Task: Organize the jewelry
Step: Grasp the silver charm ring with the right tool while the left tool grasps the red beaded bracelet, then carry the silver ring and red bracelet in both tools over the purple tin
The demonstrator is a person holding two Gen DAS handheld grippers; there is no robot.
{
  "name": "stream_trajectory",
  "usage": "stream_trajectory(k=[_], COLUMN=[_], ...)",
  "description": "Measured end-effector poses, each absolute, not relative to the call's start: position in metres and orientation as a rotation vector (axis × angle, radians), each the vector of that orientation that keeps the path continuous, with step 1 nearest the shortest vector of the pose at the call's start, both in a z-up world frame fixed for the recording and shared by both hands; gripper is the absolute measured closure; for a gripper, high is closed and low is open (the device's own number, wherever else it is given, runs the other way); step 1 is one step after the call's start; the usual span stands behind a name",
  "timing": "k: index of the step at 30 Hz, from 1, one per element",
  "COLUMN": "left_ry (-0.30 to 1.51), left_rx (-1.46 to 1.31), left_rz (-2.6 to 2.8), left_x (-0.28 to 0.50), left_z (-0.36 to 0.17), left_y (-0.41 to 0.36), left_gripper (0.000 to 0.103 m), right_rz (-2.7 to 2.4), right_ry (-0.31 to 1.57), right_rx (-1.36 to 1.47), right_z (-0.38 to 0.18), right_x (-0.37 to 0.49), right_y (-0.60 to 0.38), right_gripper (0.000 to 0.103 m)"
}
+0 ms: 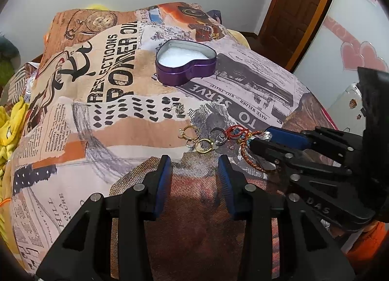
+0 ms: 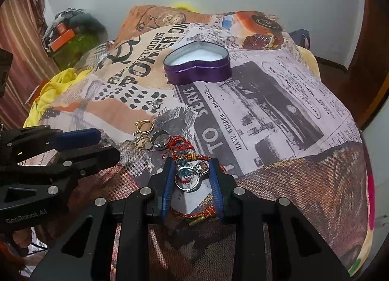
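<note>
A purple heart-shaped tin (image 1: pixel 186 66) with a white lining stands open on the printed bedspread; it also shows in the right wrist view (image 2: pixel 198 67). My right gripper (image 2: pixel 193 171) is closed around a silver ring with stones (image 2: pixel 192 176), beside a red braided bracelet (image 2: pixel 184 149). In the left wrist view the right gripper (image 1: pixel 261 139) holds that ring at its tip. My left gripper (image 1: pixel 194 166) is open and empty, just short of two gold rings (image 1: pixel 198 139) and a dark ring (image 1: pixel 217 135). A small silver earring (image 1: pixel 176 108) lies farther off.
The printed bedspread (image 2: pixel 279 111) covers a rounded bed surface that drops off at the sides. Yellow cloth (image 2: pixel 56 89) lies at the left. A wooden door (image 1: pixel 299 6) and a white cabinet with pink hearts (image 1: pixel 352 55) stand at the right.
</note>
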State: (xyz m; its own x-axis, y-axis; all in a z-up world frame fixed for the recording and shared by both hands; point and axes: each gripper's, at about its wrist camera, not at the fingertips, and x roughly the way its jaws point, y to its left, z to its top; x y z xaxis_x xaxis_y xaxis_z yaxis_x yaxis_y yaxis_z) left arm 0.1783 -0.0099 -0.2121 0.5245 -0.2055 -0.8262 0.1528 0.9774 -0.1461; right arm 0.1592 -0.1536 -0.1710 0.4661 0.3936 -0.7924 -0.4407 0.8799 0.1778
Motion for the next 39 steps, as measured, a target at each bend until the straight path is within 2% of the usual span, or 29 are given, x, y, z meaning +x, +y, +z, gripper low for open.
stream_trajectory(k=[8, 16, 17, 19, 28, 31, 35, 37, 39], left_ry=[0.982, 1.03, 1.031, 1.039, 1.052, 1.057, 1.052, 1.041, 1.036], left_rx=[-0.048, -0.057, -0.058, -0.058, -0.03, -0.033, -0.04, -0.047, -0.062], left_rz=[-0.258, -0.321, -0.33, -0.351, -0.302, -0.301, -0.3, -0.299, -0.309], left_x=[0.189, 0.202, 0.203, 0.204, 0.219, 0.222, 0.223, 0.223, 0.222], left_z=[-0.202, -0.214, -0.215, -0.217, -0.228, -0.231, -0.232, -0.23, -0.228], left_y=[-0.031, -0.056, -0.058, -0.063, -0.071, -0.071, -0.071, -0.071, -0.069], left_gripper=[0.063, 0.063, 0.065, 0.074, 0.076, 0.085, 0.088, 0.095, 0.096], right_rz=[0.47, 0.397, 0.39, 0.383, 0.379, 0.381, 0.38, 0.379, 0.379], right_ry=[0.88, 0.843, 0.841, 0.841, 0.848, 0.849, 0.857, 0.859, 0.861], right_rx=[-0.006, 0.01, 0.013, 0.02, 0.043, 0.045, 0.048, 0.048, 0.046], right_z=[-0.143, -0.136, -0.136, -0.137, -0.145, -0.146, -0.15, -0.151, -0.151], right_x=[0.156, 0.156, 0.156, 0.157, 0.161, 0.161, 0.163, 0.163, 0.163], right_y=[-0.177, -0.201, -0.203, -0.207, -0.217, -0.218, -0.219, -0.219, -0.219], right_gripper=[0.077, 0.077, 0.077, 0.077, 0.077, 0.077, 0.077, 0.077, 0.077])
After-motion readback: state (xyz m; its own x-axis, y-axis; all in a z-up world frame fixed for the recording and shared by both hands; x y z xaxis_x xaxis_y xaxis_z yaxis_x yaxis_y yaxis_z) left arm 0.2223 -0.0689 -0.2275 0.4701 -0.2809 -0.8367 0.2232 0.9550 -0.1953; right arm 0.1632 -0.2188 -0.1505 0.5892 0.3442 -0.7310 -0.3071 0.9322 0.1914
